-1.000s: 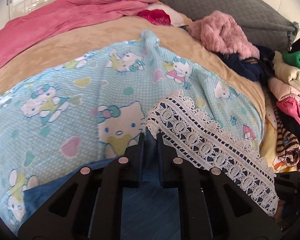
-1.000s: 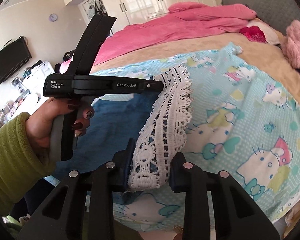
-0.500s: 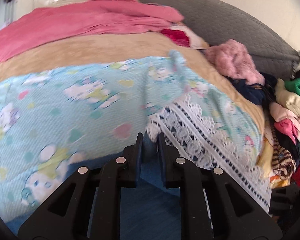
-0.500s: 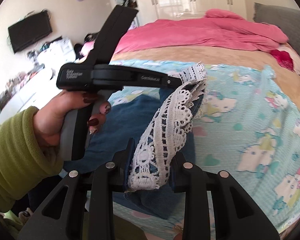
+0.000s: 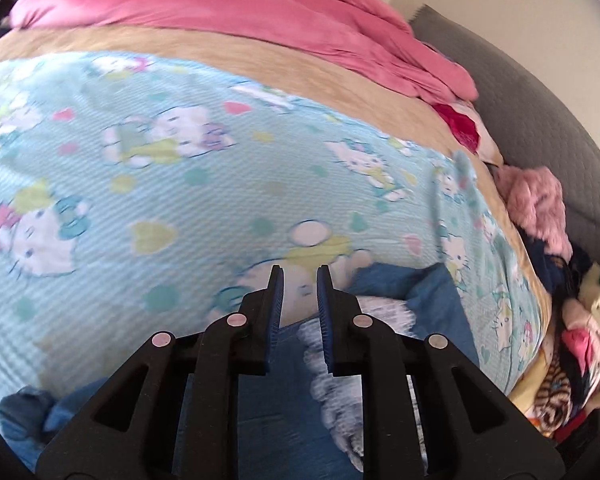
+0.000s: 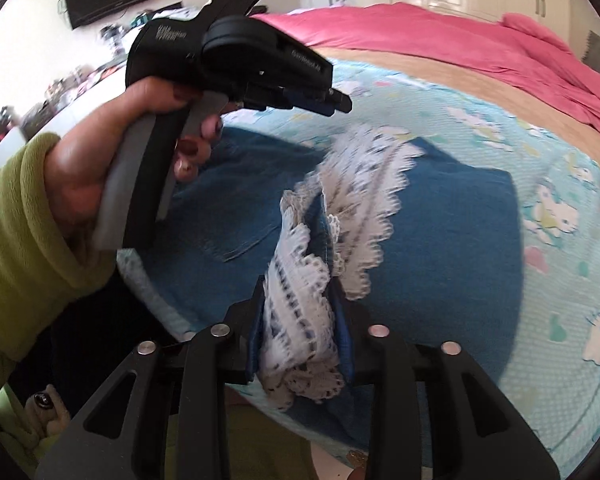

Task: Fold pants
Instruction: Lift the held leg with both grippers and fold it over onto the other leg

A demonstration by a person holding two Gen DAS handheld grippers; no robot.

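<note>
Denim pants (image 6: 452, 216) folded; right tongs (image 6: 302, 320) opening around lace hem (image 6: 296, 320).

Left gripper (image 5: 299, 276) opening, fingers (image 5: 275, 300) empty — blue lace-trimmed pants (image 5: 432, 296) just below.

matt blue denim pants (image 6: 452, 216) – openwork white lace trim (image 6: 296, 312) – waffle-textured cotton bedspread (image 5: 180, 208)
</note>
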